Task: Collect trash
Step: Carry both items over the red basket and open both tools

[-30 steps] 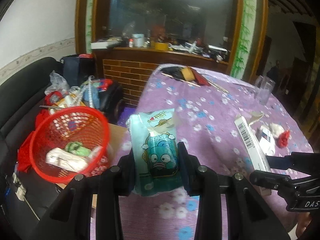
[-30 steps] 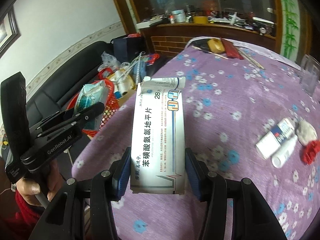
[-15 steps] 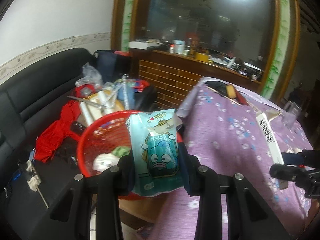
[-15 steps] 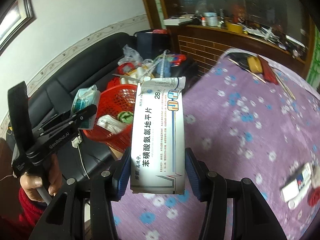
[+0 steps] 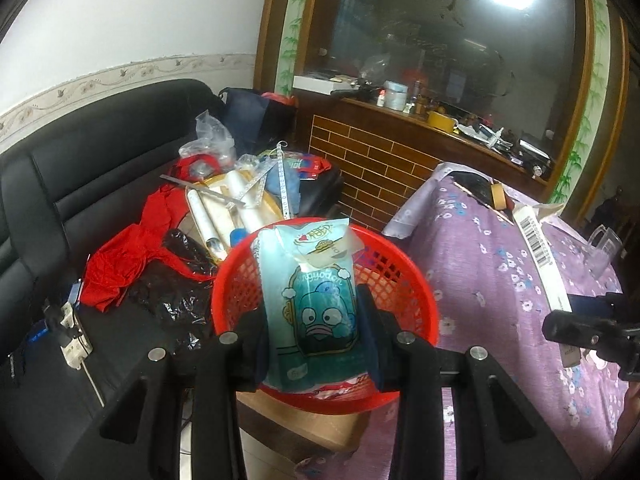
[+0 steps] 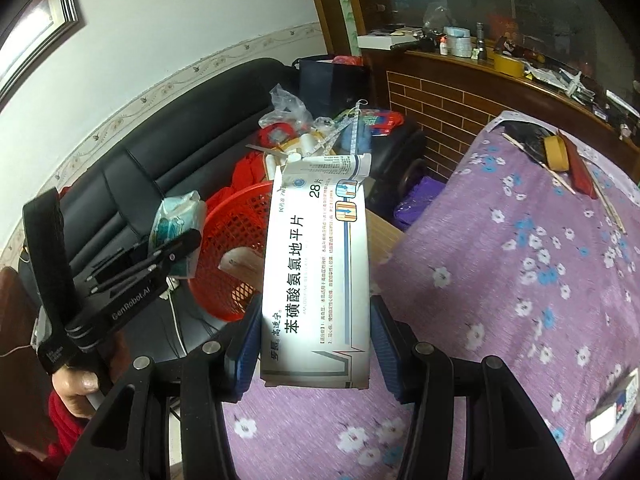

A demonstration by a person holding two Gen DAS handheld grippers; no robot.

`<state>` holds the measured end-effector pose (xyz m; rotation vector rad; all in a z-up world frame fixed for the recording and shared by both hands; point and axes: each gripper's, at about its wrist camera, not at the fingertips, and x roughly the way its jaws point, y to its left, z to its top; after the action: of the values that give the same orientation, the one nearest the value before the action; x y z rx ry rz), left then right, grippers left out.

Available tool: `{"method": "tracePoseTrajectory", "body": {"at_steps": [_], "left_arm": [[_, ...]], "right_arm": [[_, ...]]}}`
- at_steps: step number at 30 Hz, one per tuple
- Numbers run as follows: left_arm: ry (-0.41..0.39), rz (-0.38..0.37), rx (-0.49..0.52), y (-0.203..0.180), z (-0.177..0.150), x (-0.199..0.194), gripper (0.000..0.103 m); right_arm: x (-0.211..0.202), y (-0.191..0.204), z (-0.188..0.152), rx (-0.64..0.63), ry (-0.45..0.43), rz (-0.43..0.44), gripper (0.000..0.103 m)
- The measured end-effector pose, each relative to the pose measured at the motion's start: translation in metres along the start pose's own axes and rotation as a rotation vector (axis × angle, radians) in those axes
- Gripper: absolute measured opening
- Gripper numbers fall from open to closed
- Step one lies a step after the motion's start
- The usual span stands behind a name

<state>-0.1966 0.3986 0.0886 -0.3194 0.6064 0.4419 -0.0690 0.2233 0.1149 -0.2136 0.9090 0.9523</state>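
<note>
My left gripper (image 5: 316, 332) is shut on a blue tissue pack (image 5: 316, 296) with a cartoon face, held over the red mesh basket (image 5: 416, 280) beside the table. My right gripper (image 6: 314, 344) is shut on a long white medicine box (image 6: 320, 280) with an open top flap, above the table's left edge. In the right wrist view the left gripper (image 6: 176, 248) with the tissue pack (image 6: 176, 220) hangs at the near rim of the basket (image 6: 236, 240). The medicine box (image 5: 538, 252) and right gripper also show at the right of the left wrist view.
A purple flowered tablecloth (image 6: 520, 280) covers the table, with small packets (image 6: 612, 412) at its right edge and a tape roll (image 6: 554, 152) at the far end. The black sofa (image 5: 80, 184) holds red cloth (image 5: 120, 264), plastic bags and rolls. A brick-faced counter (image 5: 380, 168) stands behind.
Both grippers have swung left from over the table toward the red basket. The tissue pack now hangs over the basket and the medicine box is at the table's edge.
</note>
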Motion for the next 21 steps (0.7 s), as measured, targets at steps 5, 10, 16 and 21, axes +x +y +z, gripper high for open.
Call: {"method": "tracePoseTrajectory", "body": {"at_steps": [5,10,16,21], "left_arm": [[0.0,0.001,-0.005,0.006,-0.001,0.001,0.036],[0.015,0.007,-0.006,0.011,-0.002,0.009,0.036],[0.036,-0.001,-0.017,0.02,0.001,0.022,0.036],[0.062,-0.017,-0.026,0.026,0.007,0.037,0.036]], "right_arm": [[0.016,0.007,0.008,-0.002,0.02,0.01,0.055],[0.027,0.009,0.011,-0.003,0.036,0.023,0.055],[0.044,0.009,0.018,0.017,0.062,0.047,0.056],[0.059,0.01,0.035,0.034,0.064,0.079,0.056]]}}
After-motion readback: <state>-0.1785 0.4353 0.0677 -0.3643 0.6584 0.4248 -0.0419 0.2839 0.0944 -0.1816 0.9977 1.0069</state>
